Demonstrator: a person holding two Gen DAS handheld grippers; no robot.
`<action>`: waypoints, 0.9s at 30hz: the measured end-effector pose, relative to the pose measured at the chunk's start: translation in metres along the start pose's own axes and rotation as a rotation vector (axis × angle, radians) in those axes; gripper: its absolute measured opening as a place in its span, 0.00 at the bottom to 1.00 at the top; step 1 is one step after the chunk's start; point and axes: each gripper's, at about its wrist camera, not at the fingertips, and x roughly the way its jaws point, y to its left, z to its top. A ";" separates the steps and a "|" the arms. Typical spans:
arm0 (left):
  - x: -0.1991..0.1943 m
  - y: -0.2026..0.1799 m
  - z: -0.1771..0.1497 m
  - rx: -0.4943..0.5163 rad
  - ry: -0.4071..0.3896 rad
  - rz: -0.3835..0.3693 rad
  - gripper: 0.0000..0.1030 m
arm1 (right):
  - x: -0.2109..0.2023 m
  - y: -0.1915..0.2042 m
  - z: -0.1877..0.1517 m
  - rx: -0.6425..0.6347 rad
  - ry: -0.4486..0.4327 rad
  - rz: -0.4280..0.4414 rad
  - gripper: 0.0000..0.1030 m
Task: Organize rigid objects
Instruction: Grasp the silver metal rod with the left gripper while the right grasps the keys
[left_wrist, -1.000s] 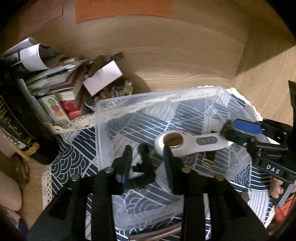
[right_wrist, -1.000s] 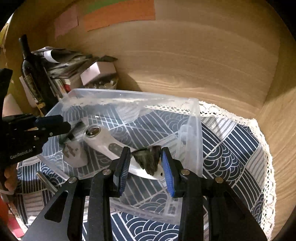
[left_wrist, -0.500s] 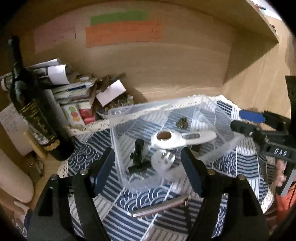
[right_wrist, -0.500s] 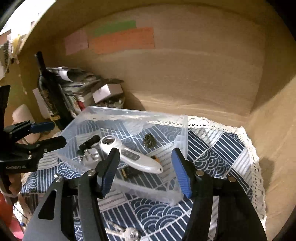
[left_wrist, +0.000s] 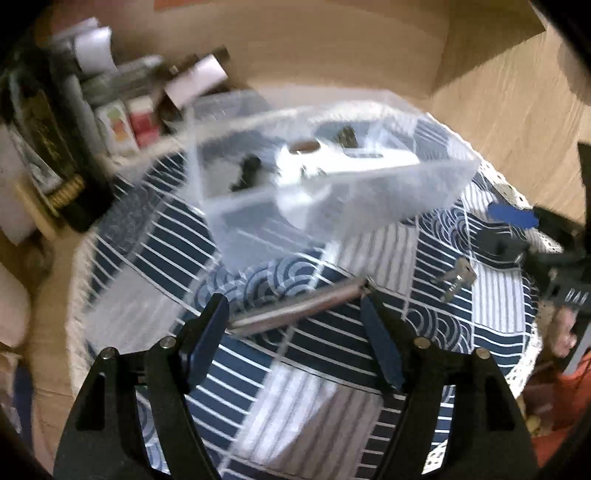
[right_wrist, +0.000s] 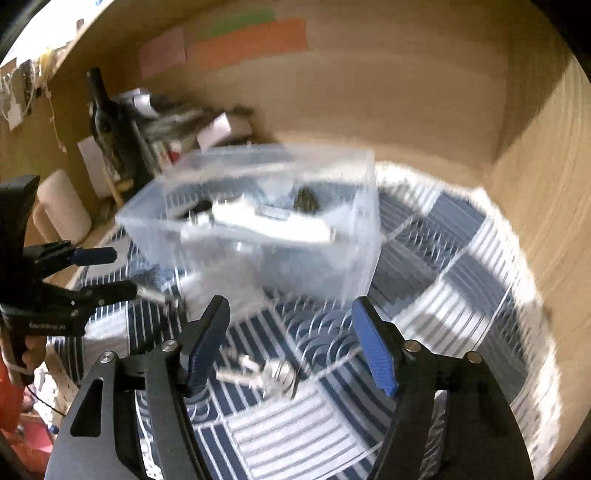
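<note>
Now the clear bin (left_wrist: 332, 177) holds a white handheld device (left_wrist: 347, 158), a black clip (left_wrist: 247, 173) and a small dark pinecone-like lump (right_wrist: 304, 199), which a second ago sat between the right fingers. Both grippers have let go and pulled back from the bin, so I judge those drops done and the next picks beginning.

Left on the cloth (left_wrist: 258, 406) are a metal rod (left_wrist: 299, 308) and a bunch of keys (right_wrist: 266, 373). The rod lies crosswise just beyond the left gripper (left_wrist: 295, 332), at its 12 o'clock, untouched, with the bin further off the same way. The keys lie between the right gripper's (right_wrist: 291, 343) fingers, low toward 6 o'clock, not yet pinched.

Both sets of jaws stand wide and hold nothing. Motion blur hides finer detail.
</note>
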 end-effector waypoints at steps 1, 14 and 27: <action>0.003 -0.003 -0.001 0.006 0.007 -0.001 0.71 | 0.004 0.001 -0.004 0.007 0.017 0.004 0.64; 0.023 -0.015 -0.004 0.095 0.018 0.026 0.53 | 0.037 0.029 -0.015 -0.046 0.117 -0.048 0.75; 0.003 -0.020 -0.022 0.084 -0.029 -0.004 0.15 | 0.026 0.020 -0.020 -0.036 0.079 -0.062 0.09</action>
